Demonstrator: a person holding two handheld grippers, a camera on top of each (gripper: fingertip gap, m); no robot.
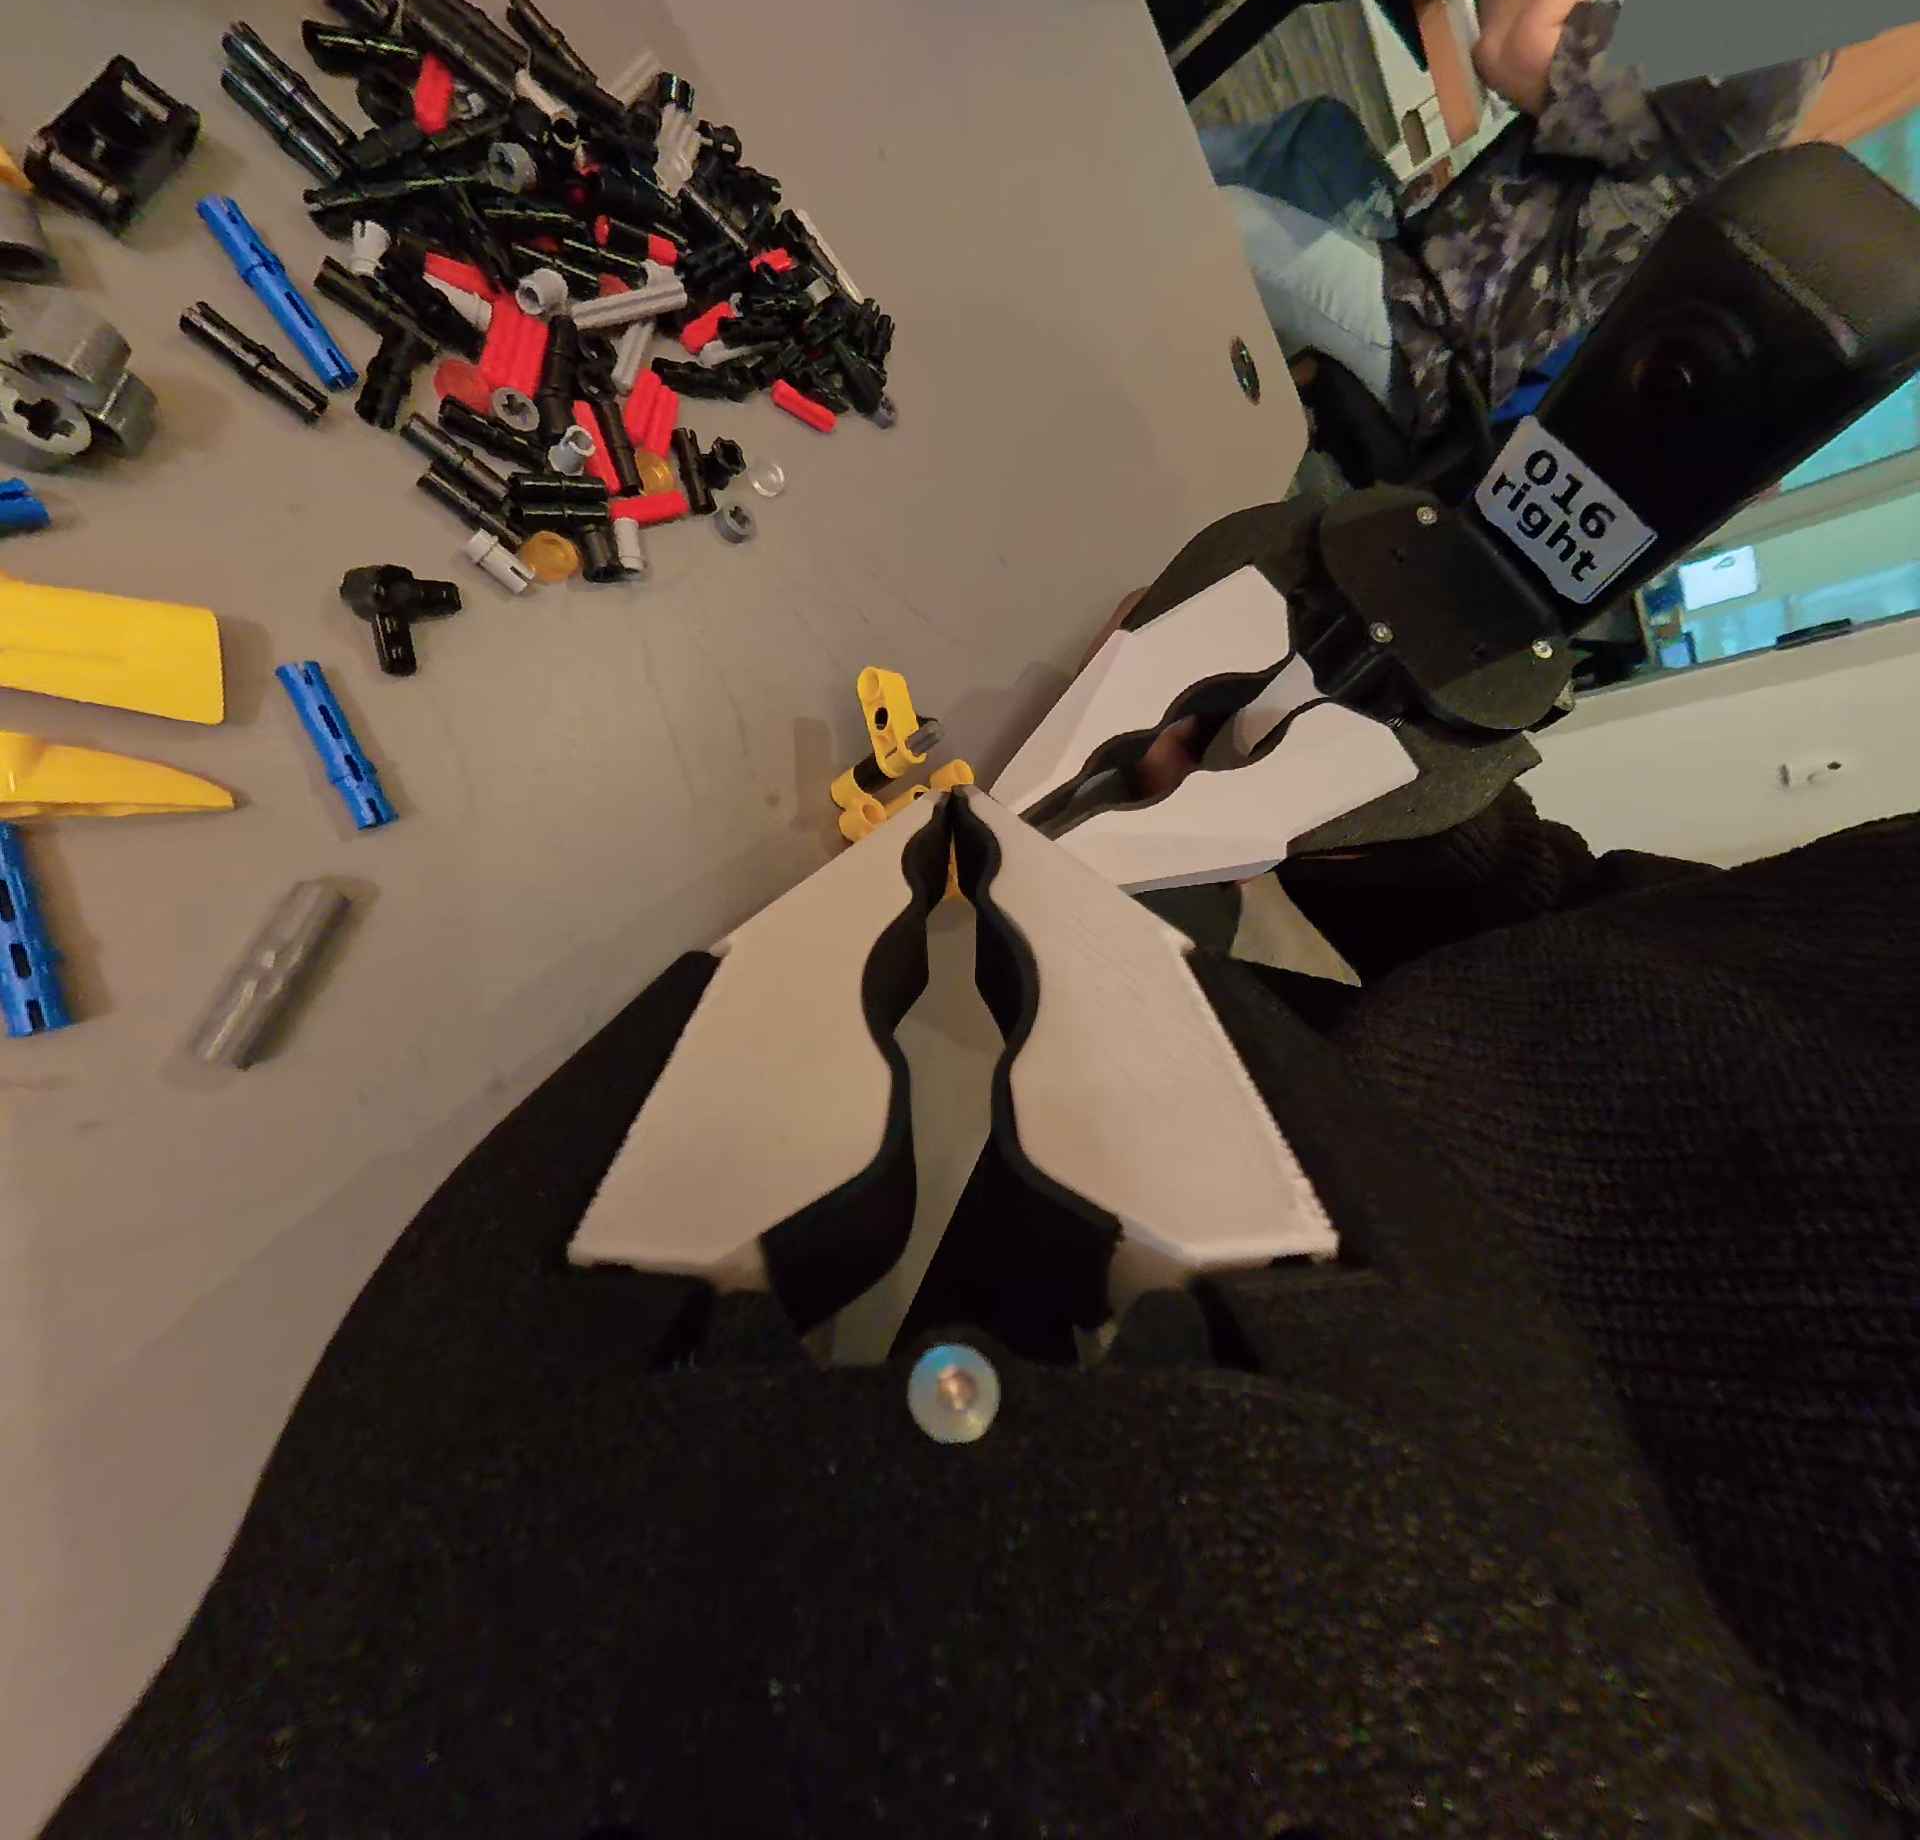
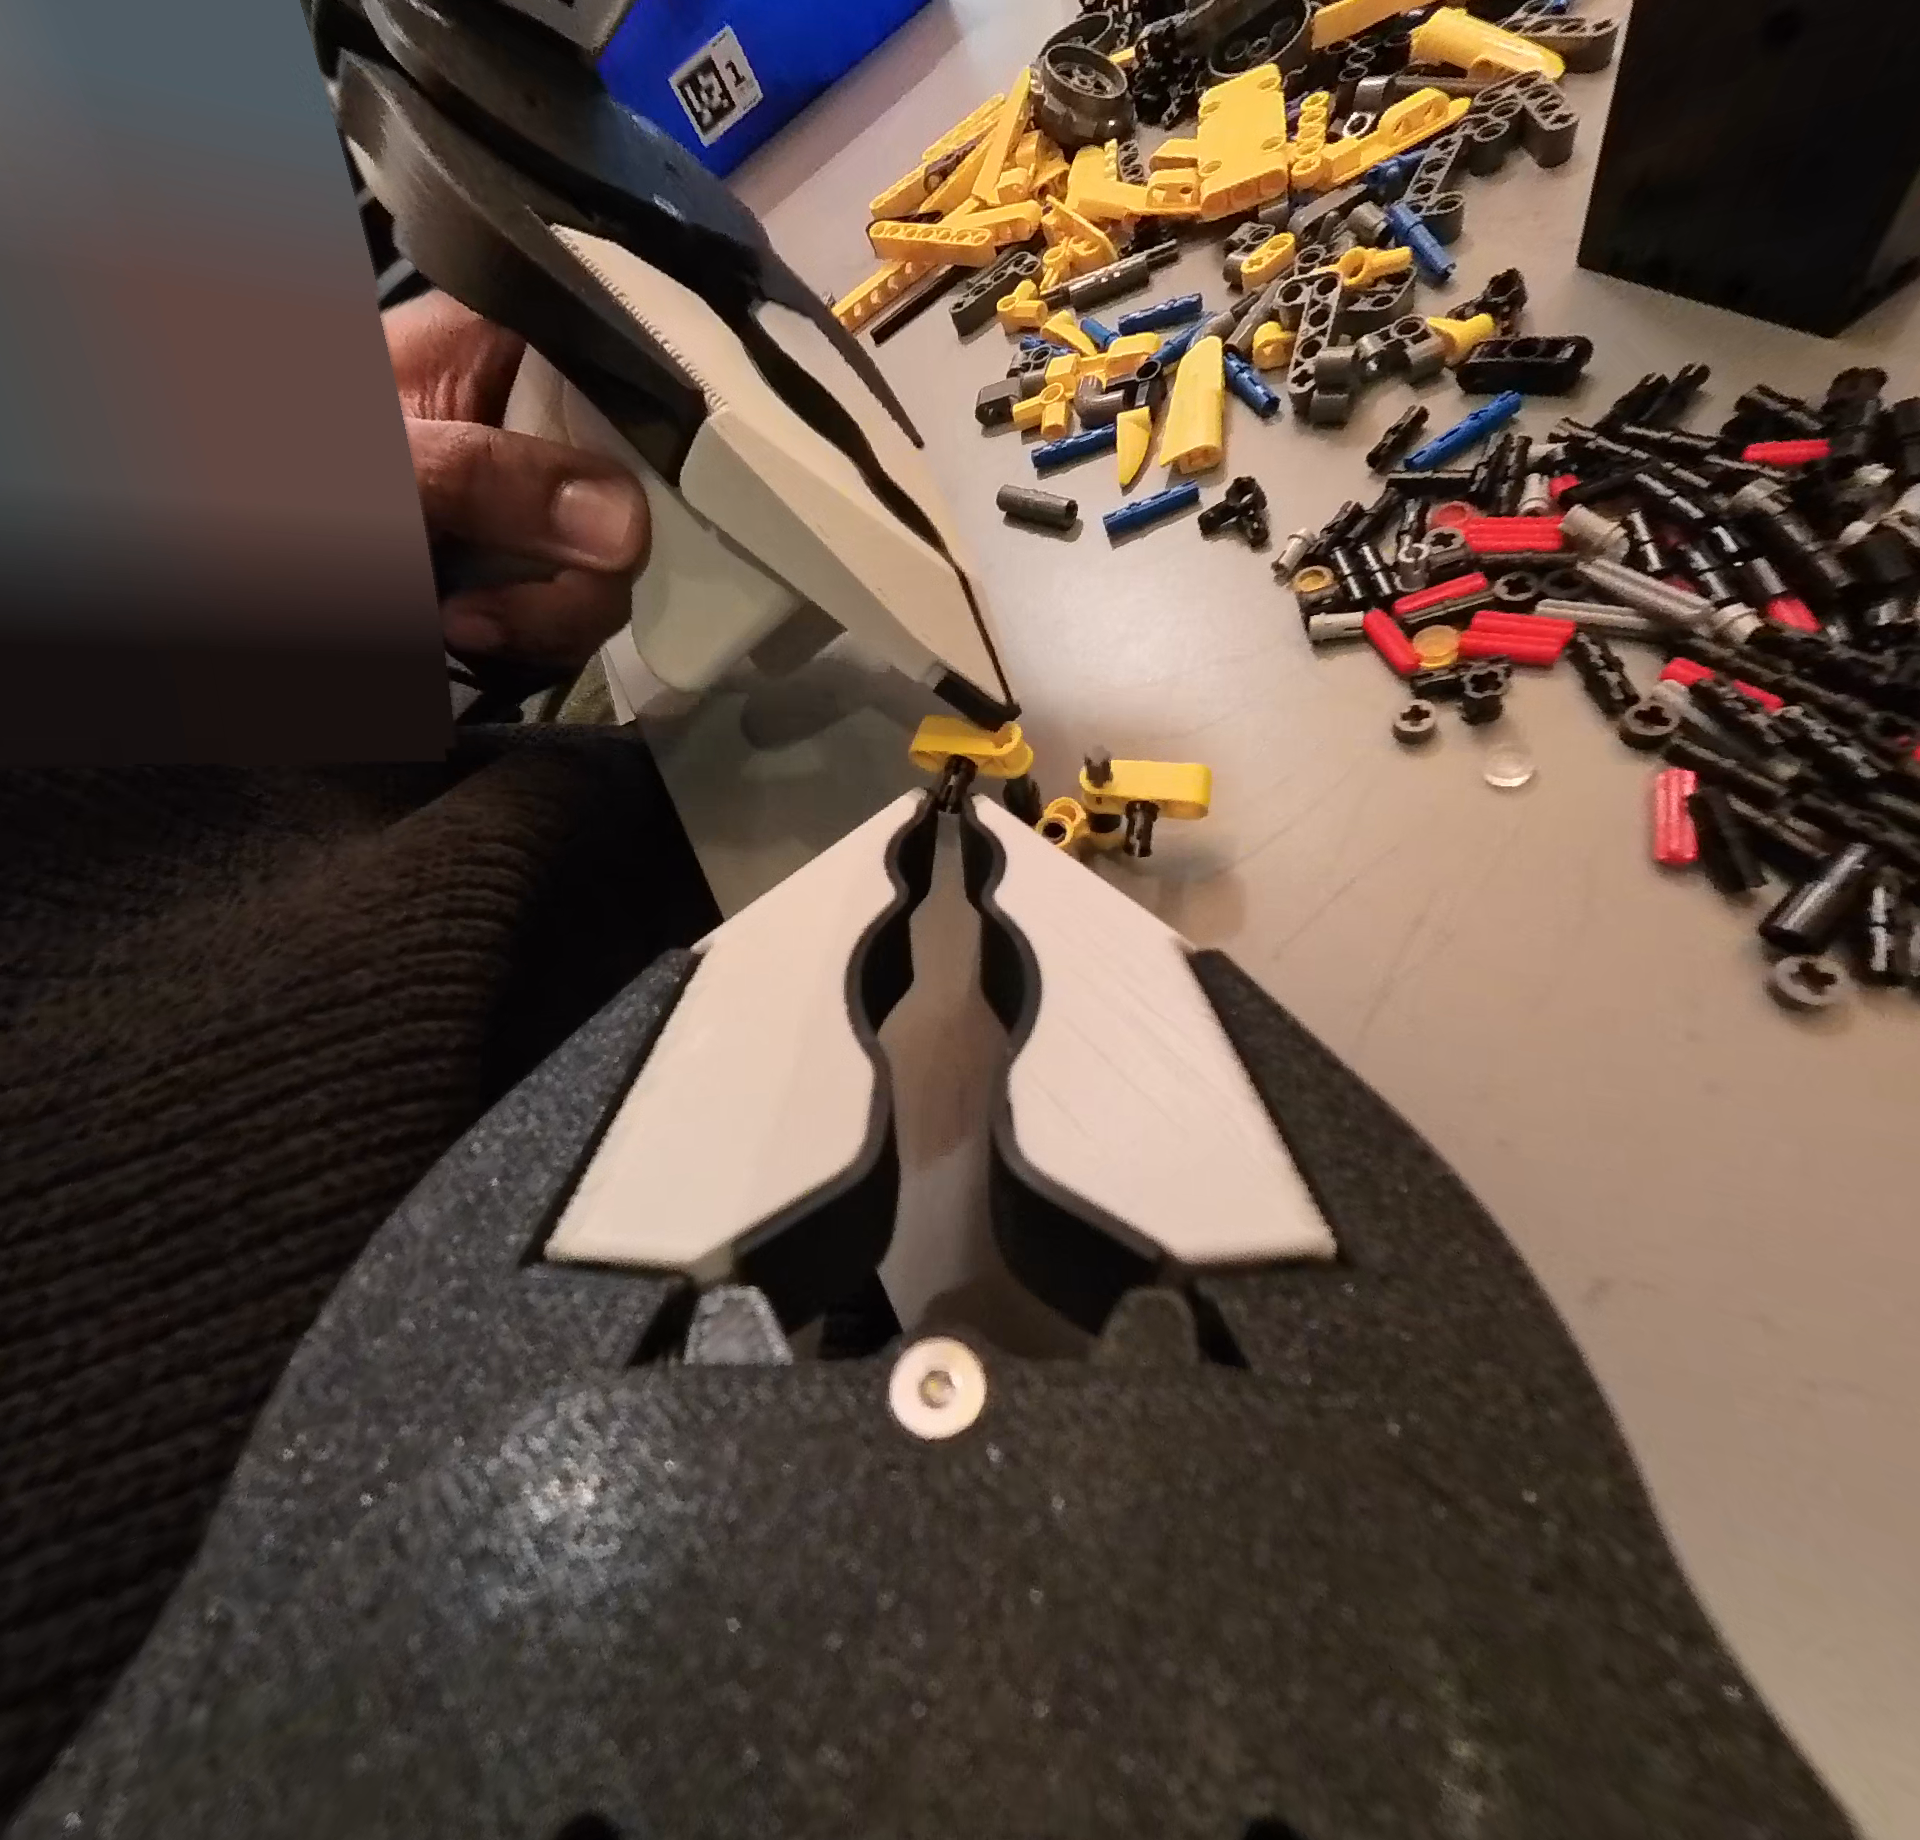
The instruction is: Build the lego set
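Note:
My left gripper [image 1: 954, 801] is shut on a small yellow beam [image 2: 966, 749], held just above the grey table [image 1: 935, 180]. In the right wrist view the left gripper [image 2: 977, 708] reaches in from the upper left and pinches that beam from above. My right gripper [image 2: 945, 801] is shut on a short black pin [image 2: 951, 782] whose far end sits at the beam's underside. In the left wrist view the right gripper [image 1: 1023, 803] comes in from the right, tip to tip with the left. A second small yellow assembly with pins [image 2: 1143, 788] lies on the table just beyond; it also shows in the left wrist view [image 1: 886, 725].
A heap of black, red and grey pins [image 2: 1662, 595] lies to the right. A heap of yellow and grey beams [image 2: 1247, 180] lies farther back, with a blue bin [image 2: 779, 14] and a black box [image 2: 1766, 107]. Loose blue pins [image 1: 338, 741] and yellow panels [image 1: 104, 647] are scattered about. A person [image 1: 1538, 211] sits past the table edge. Both grippers' tips are close together, under 4 cm apart.

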